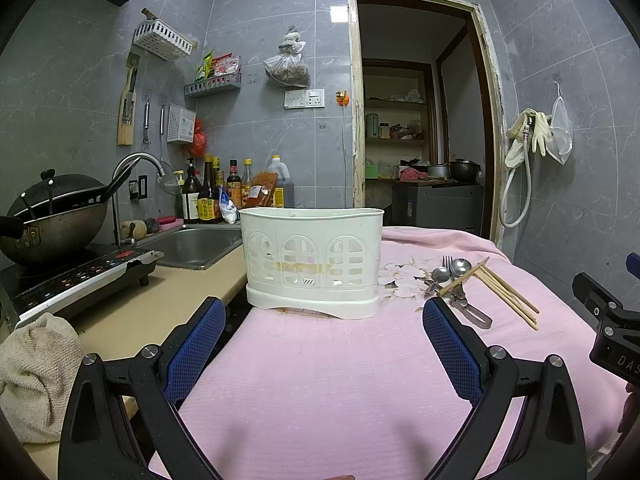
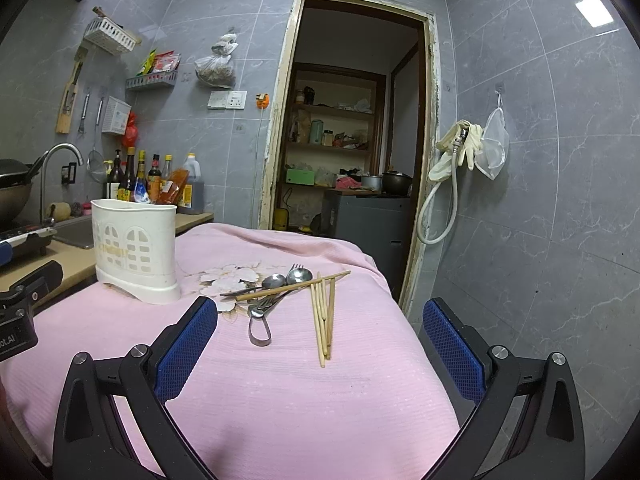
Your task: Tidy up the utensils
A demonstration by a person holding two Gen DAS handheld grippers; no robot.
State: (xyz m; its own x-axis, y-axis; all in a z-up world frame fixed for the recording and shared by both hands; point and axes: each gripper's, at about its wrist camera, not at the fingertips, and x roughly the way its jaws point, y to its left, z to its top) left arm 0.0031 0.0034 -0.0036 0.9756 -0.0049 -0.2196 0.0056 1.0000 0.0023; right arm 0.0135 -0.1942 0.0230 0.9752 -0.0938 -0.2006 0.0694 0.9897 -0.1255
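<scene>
On the pink cloth (image 2: 280,392), right of the white holder (image 2: 134,252), chopsticks (image 2: 323,312), spoons (image 2: 286,278) and forks lie loose; the holder looks empty, so sorting seems not yet begun. Left gripper (image 1: 324,320) and right gripper (image 2: 320,320) both gape wide, holding and touching nothing

Left tongs (image 1: 324,316) and right tongs (image 2: 320,316) both gape wide, holding nothing.

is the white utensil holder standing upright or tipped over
Upright. The white plastic utensil holder stands on its flared base on the pink cloth, open rim facing up, walls vertical in both wrist views.
</scene>
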